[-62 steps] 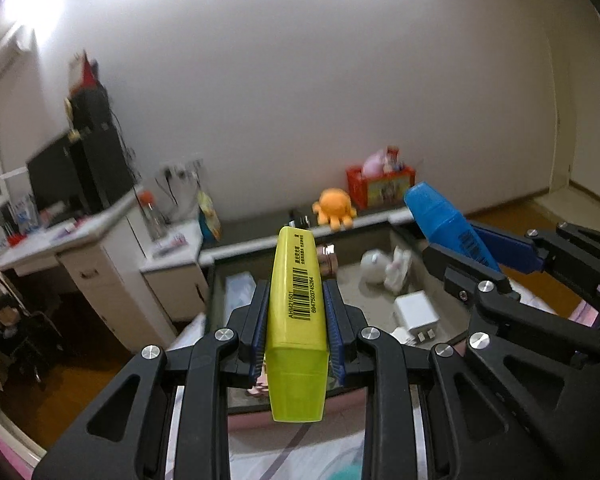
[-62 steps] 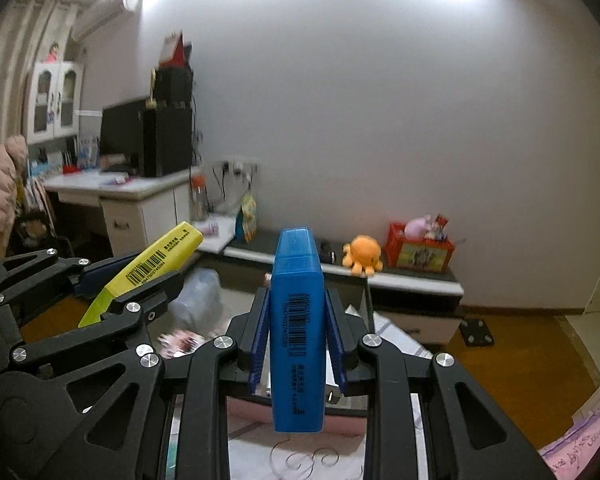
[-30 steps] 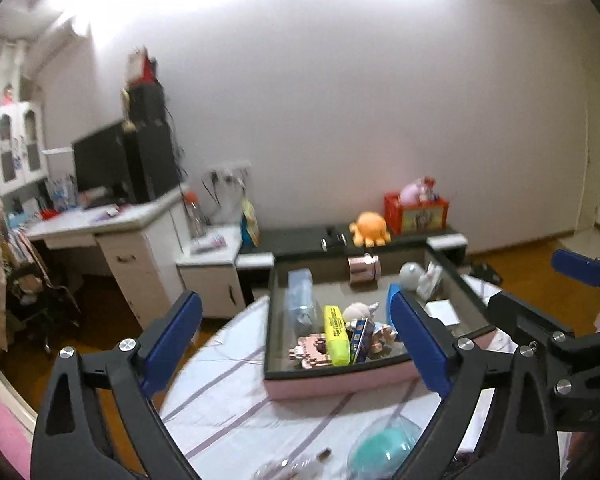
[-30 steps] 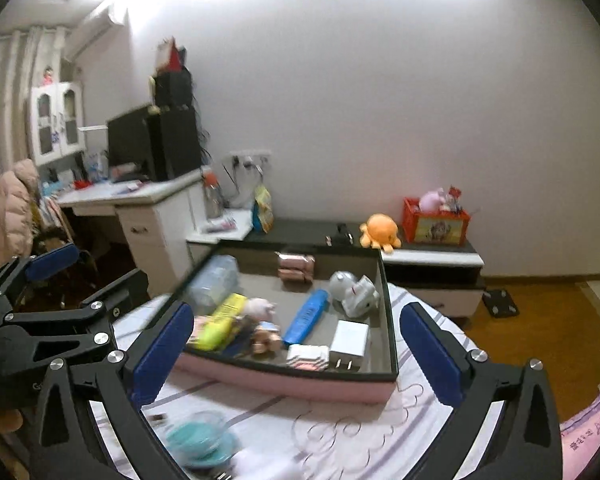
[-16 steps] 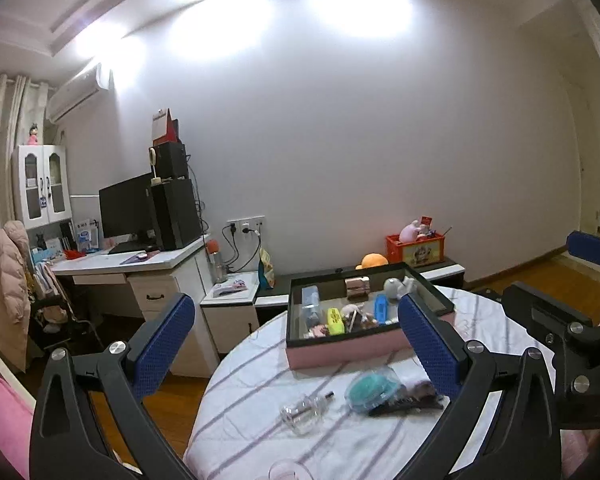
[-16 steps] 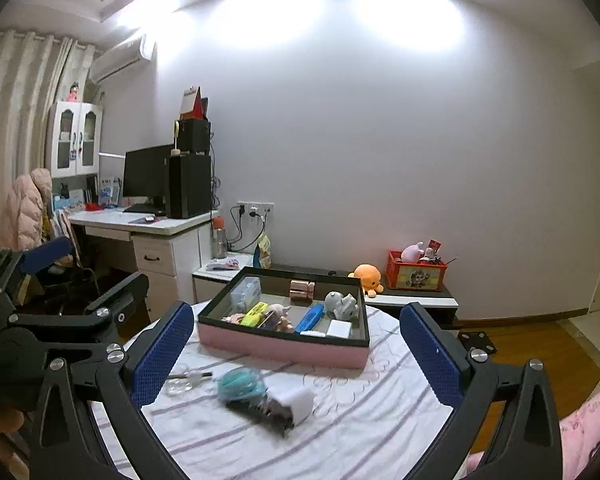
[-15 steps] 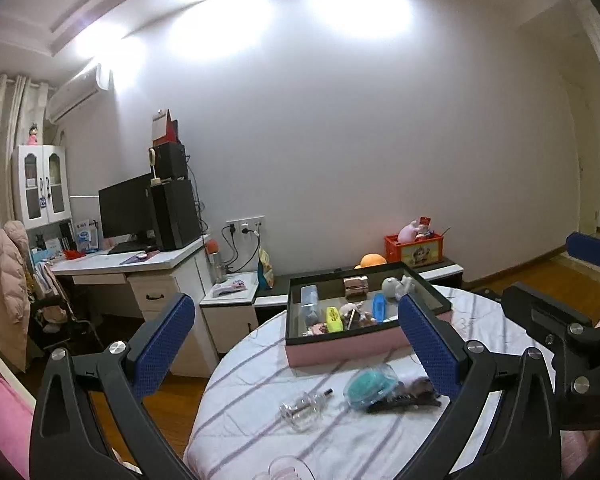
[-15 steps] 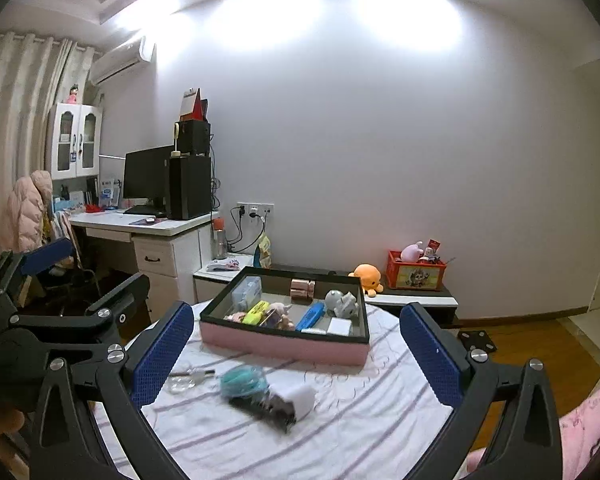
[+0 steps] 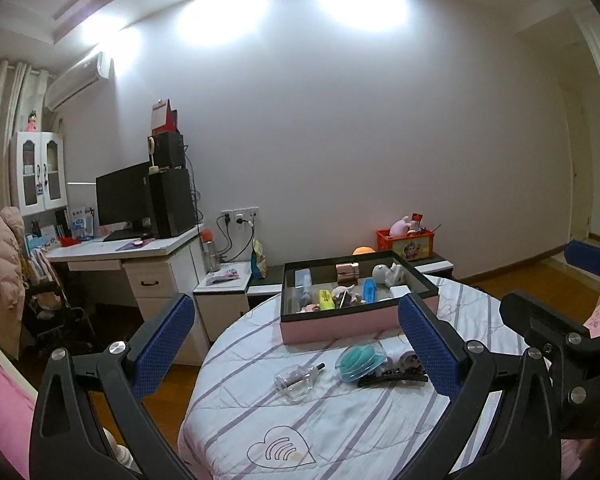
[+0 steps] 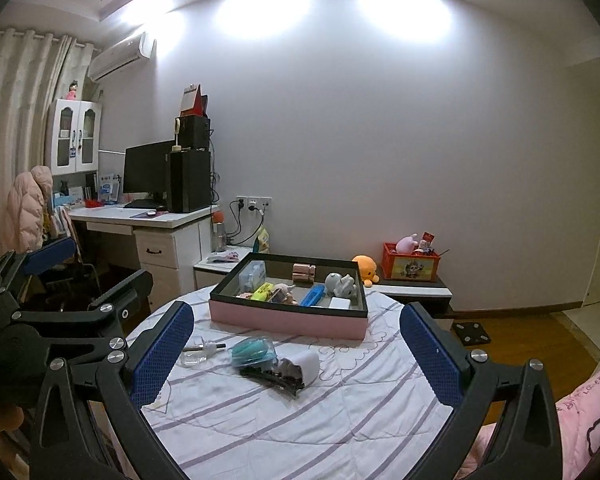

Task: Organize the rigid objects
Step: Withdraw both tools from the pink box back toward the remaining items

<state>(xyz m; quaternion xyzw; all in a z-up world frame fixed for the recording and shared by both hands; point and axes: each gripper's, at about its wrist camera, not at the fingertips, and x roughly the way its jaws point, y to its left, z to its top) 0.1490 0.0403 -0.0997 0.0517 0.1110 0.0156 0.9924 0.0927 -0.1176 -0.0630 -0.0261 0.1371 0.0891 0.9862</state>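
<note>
A pink box with a dark rim (image 9: 342, 324) (image 10: 288, 322) stands at the far side of the round table. In it lie a yellow highlighter (image 9: 325, 299) (image 10: 262, 291), a blue highlighter (image 9: 369, 290) (image 10: 313, 294) and several small things. On the cloth in front lie a clear small bottle (image 9: 298, 377) (image 10: 198, 353), a teal round case (image 9: 358, 359) (image 10: 252, 350), a black hair clip (image 9: 392, 378) (image 10: 270, 378) and a white cup (image 10: 302, 364) on its side. My left gripper (image 9: 296, 348) and right gripper (image 10: 294, 354) are both open, empty, held back above the table's near side.
The table has a white cloth with purple stripes (image 9: 340, 420). Behind it are a low black cabinet with an orange plush (image 10: 366, 267) and a red toy box (image 10: 412, 266). A desk with a monitor (image 9: 124, 200) stands at the left. A pink bed edge (image 10: 580, 412) is at the right.
Both grippers held the highlighters over the box, then opened and left them in it. Since then both have pulled far back from the table.
</note>
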